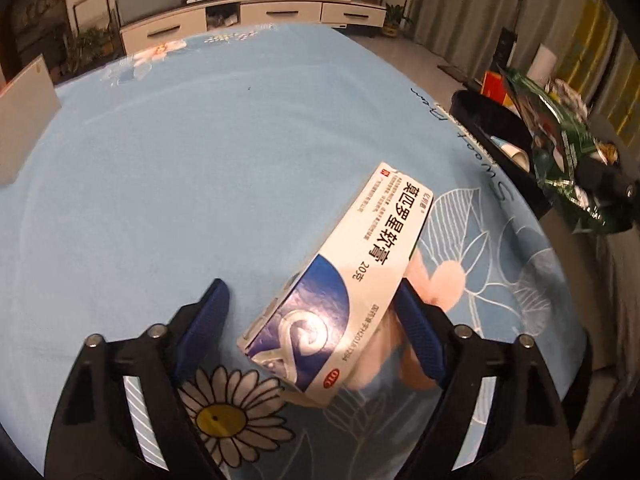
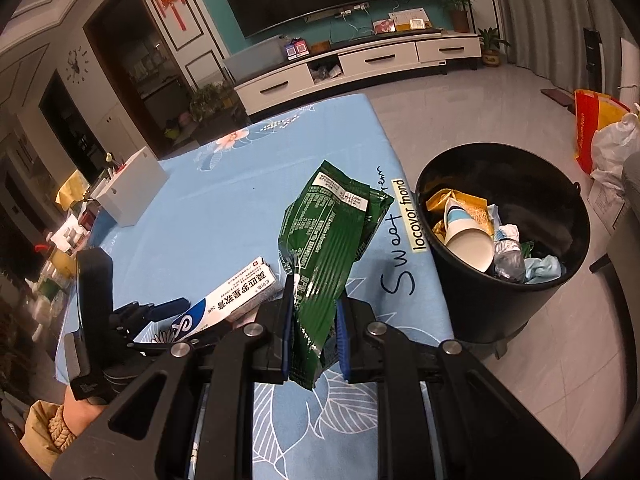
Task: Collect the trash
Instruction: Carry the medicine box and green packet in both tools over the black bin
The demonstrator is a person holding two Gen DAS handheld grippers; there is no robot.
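Observation:
A white and blue medicine box [image 1: 340, 280] lies on the blue floral tablecloth [image 1: 180, 160]. My left gripper [image 1: 312, 304] is open with its blue fingers either side of the box's near end. The box also shows in the right wrist view [image 2: 228, 300]. My right gripper [image 2: 312, 320] is shut on a crumpled green foil wrapper [image 2: 328, 240], held above the table's right edge. A black trash bin [image 2: 560, 300] stands on the floor just right of the table, holding paper cups, wrappers and tissue. The wrapper [image 1: 560, 152] and bin [image 1: 492, 128] also show in the left wrist view.
A white box [image 2: 132, 192] stands at the table's left side with clutter beyond it. The left gripper's body [image 2: 100, 312] is at the lower left of the right wrist view. Bags [image 2: 600, 136] lie on the floor past the bin. A TV cabinet [image 2: 360, 68] lines the far wall.

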